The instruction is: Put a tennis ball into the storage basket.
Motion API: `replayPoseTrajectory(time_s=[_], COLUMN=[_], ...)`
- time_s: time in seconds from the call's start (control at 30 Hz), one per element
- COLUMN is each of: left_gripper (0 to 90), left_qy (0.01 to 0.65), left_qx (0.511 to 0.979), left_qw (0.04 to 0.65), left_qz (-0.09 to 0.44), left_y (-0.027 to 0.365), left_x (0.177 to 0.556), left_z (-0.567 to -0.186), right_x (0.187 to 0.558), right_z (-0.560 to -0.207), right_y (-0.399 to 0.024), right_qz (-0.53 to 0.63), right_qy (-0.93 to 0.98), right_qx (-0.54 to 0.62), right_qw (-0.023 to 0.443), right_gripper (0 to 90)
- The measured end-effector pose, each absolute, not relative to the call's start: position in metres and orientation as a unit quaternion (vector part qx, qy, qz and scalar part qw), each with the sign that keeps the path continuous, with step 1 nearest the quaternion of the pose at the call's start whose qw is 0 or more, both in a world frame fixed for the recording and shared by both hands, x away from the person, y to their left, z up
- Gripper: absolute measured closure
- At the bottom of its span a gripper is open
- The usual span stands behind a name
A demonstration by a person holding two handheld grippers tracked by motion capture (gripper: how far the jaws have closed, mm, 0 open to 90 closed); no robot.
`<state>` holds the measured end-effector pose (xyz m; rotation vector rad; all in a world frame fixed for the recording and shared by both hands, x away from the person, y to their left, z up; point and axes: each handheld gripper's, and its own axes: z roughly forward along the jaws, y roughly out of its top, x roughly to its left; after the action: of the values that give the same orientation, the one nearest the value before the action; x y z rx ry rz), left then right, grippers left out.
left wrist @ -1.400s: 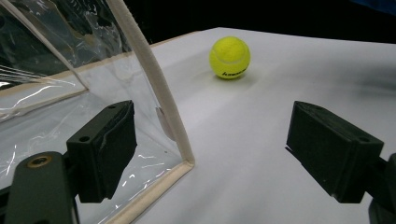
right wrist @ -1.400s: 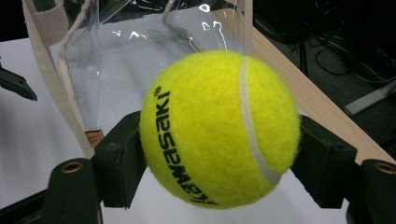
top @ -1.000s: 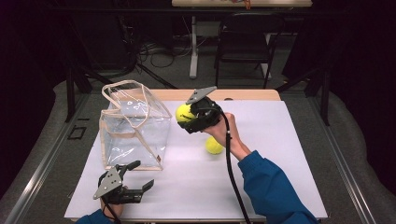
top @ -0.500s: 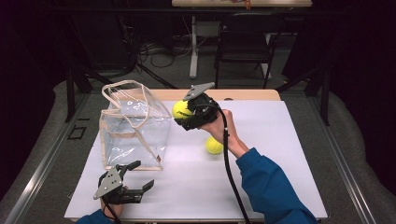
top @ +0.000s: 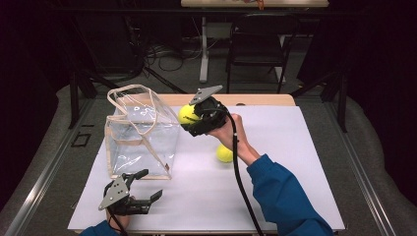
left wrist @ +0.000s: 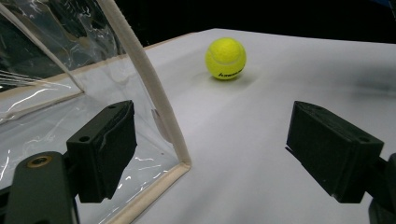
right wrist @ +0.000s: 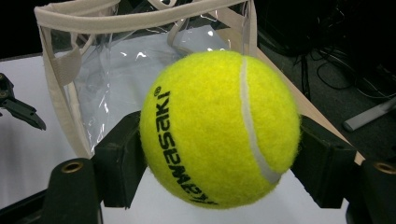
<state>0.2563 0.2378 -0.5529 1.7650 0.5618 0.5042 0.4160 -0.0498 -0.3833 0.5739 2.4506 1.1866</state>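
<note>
The right claw squeezes a yellow tennis ball between its two black jaws, one jaw on each side of the ball. It holds the ball up in the air, just beside the top edge of the clear bag. A second yellow ball lies on the white table. The left claw is wide open with nothing in it, low near the bag's front corner.

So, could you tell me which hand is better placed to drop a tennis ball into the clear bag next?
Right: its tongs already grip a tennis ball beside the clear bag rim. The left tongs sit open and empty on the table.
</note>
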Motion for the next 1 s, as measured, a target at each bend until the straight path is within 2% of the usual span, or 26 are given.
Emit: replayPoseTrajectory(time_s=[1.0], left_gripper=[15.8], left_qy=[0.238], left_qx=[0.754], left_qw=[0.572], left_qz=[0.216], left_y=[0.237], left_x=[0.256], left_z=[-0.553], right_x=[0.427], right_z=[-0.368], right_y=[-0.038], right_qz=[0.422], right_qy=[0.865], right_qx=[0.202], right_qw=[0.181], right_gripper=[26.0])
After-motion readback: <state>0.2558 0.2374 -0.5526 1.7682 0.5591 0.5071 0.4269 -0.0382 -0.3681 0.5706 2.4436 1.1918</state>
